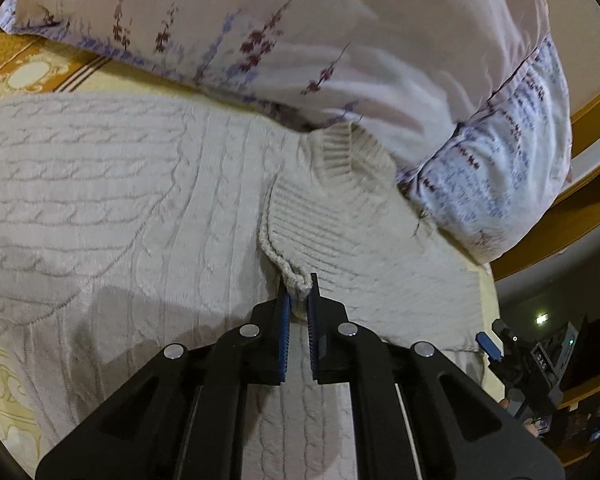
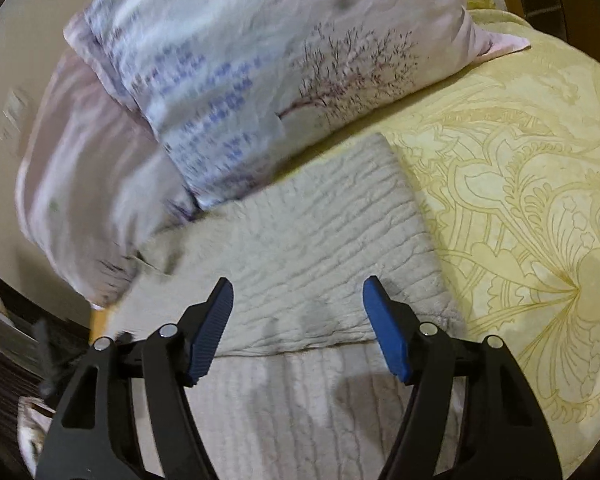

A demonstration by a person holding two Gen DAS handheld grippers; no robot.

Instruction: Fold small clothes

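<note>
Pale yellow bedspread (image 2: 520,200) with a raised floral pattern covers the bed where the work is done, and a cream cable-knit sweater (image 1: 120,184) lies spread flat across it. Nearest in the left wrist view, the left gripper (image 1: 298,300) has its blue ribbed pads pressed almost together on a thick rolled edge of the knit, where a plainer ribbed flap (image 1: 332,216) meets the cabled body; the bite looks firm, with yarn bulging between the jaws. In the right wrist view the right gripper (image 2: 298,320) hangs wide open just above the sweater, its fingers apart and holding nothing. Below it a folded panel of the knit lies over a lower layer, its near edge forming a straight horizontal line. The step in hand seems to be carrying a sleeve or side flap over the body of the garment; the next move probably calls for the left gripper to lift and draw its pinched edge across while the right one comes down to pin or smooth the fabric. Such knit is heavy, soft and stretchy, so it may sag or drag unless raised well clear. Farther off, touching the sweater's far edge, rest plump pillows in smooth pinkish-white cotton printed with purple sprigs (image 1: 300,40) and a bare-branched tree.
</note>
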